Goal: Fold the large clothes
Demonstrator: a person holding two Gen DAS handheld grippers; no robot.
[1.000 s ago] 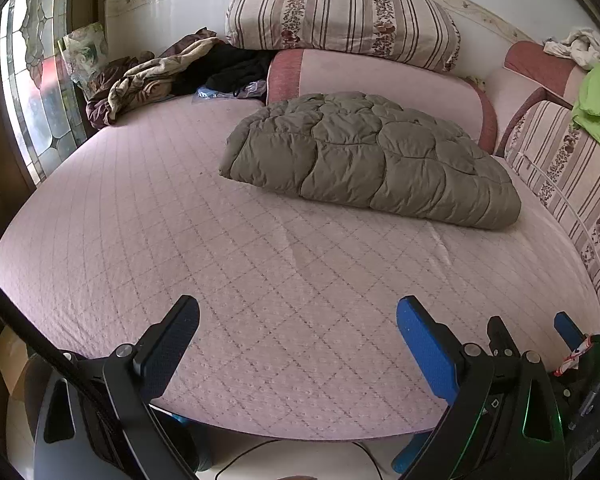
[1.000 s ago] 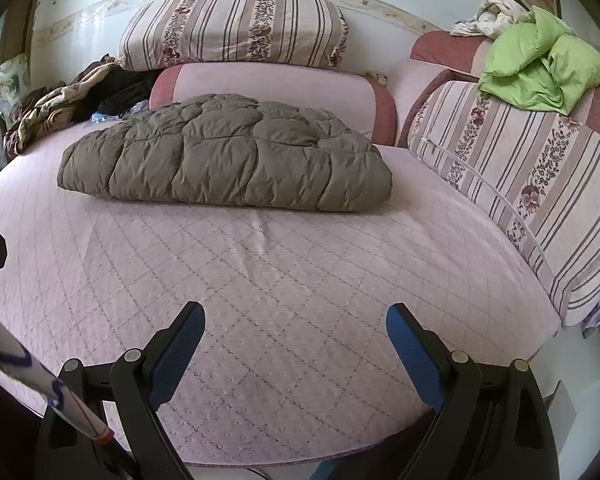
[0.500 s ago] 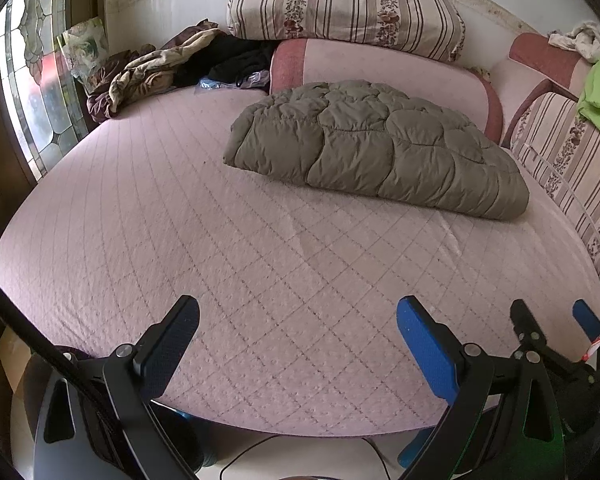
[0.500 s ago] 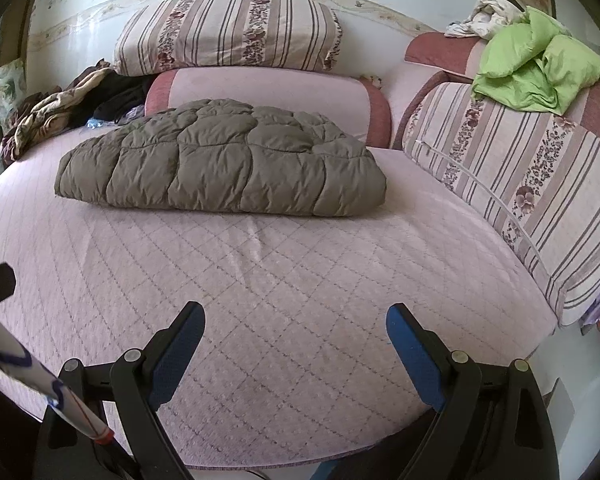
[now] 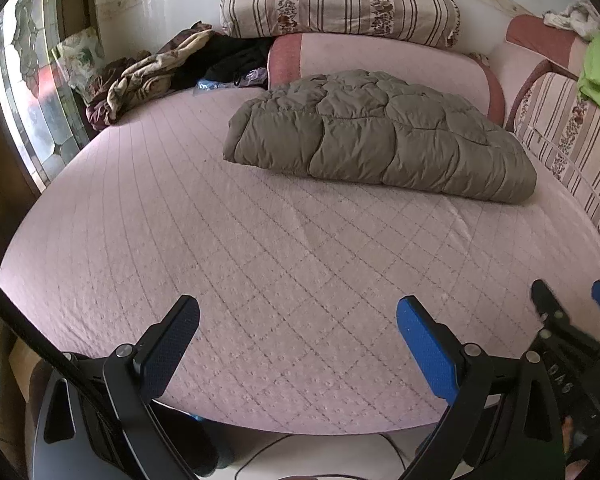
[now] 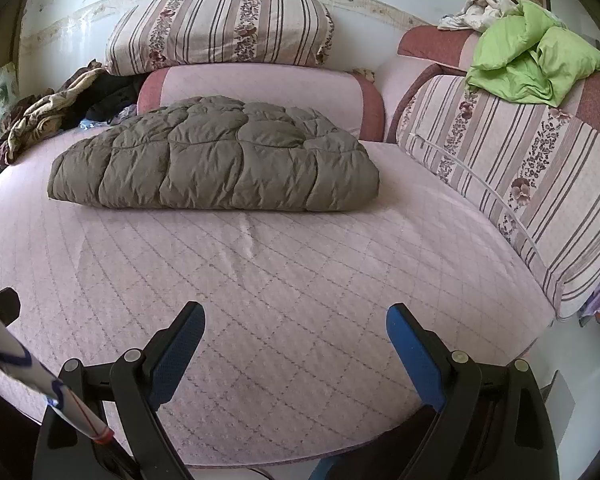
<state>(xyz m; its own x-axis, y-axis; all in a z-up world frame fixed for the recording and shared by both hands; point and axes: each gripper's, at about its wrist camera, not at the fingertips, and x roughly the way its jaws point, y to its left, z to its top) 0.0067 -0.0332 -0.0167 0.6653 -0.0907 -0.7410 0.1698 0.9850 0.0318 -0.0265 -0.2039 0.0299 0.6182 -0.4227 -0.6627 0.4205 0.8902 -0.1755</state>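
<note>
A folded olive-grey quilted coat (image 5: 380, 140) is lying on the far half of the round bed (image 5: 260, 280), which is wearing a pale pink quilted cover. The coat is sitting just in front of the pink bolster (image 5: 380, 60) at the head of the bed, its long folded edge facing the near side. A striped floral pillow (image 5: 340, 0) is resting on top of that bolster, and a second striped cushion (image 6: 520, 168) is lining the right rim of the bed. A lime green garment (image 6: 536, 64) is lying crumpled on the backrest above it, with a whitish cloth (image 6: 476, 4) bunched beside it. At the far left, a heap of brown and black clothes (image 5: 160, 68) is piling up against the wall near the stained glass window (image 5: 28, 92). The left claw (image 5: 298, 322) is hovering over the near edge of the bed, fingers spread wide apart and gripping nothing, well short of the coat. The right claw (image 6: 296, 328) is hovering likewise over the near edge, fingers splayed and empty, with bare pink cover showing between them. In the left wrist view the right claw is showing at the lower right edge, just beside the left one. A small crease (image 6: 248, 236) in the cover is running out from under the coat's near edge toward the claws. A thin dark cable (image 5: 260, 456) is trailing on the pale floor below the bed's edge.
</note>
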